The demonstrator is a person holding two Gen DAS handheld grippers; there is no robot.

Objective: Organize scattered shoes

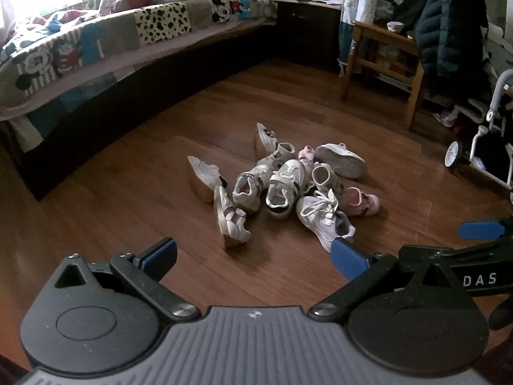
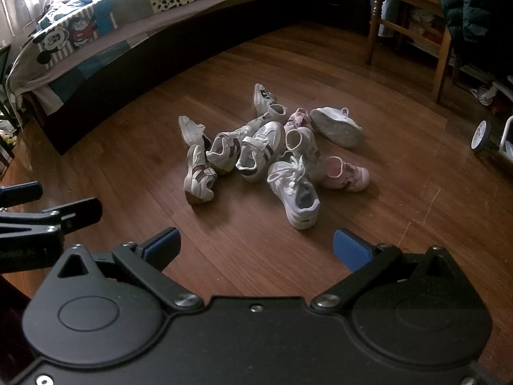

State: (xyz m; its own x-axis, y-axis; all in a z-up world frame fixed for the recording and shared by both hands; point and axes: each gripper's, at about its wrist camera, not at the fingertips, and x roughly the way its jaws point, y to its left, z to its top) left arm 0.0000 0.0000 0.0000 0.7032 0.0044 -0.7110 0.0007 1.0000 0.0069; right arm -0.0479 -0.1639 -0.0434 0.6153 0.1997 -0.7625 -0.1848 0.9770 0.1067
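A jumbled heap of small white and pink sneakers (image 2: 272, 150) is seen mid-floor. Both the left gripper (image 1: 255, 255) and right gripper (image 2: 256, 247), spread wide and empty, are best lowered onto the nearest laced white shoe (image 2: 296, 192).

The shoes (image 2: 272, 147) in the heap are mostly white, some striped in dark maroon, two of them pale pink (image 2: 346, 175). The floor (image 2: 128, 147) is reddish-brown wood. The bedspread (image 1: 105, 38) is patchwork (cartoon mice, black-spotted cream, teal squares). Blue pads (image 2: 351, 253) tip black grippers.
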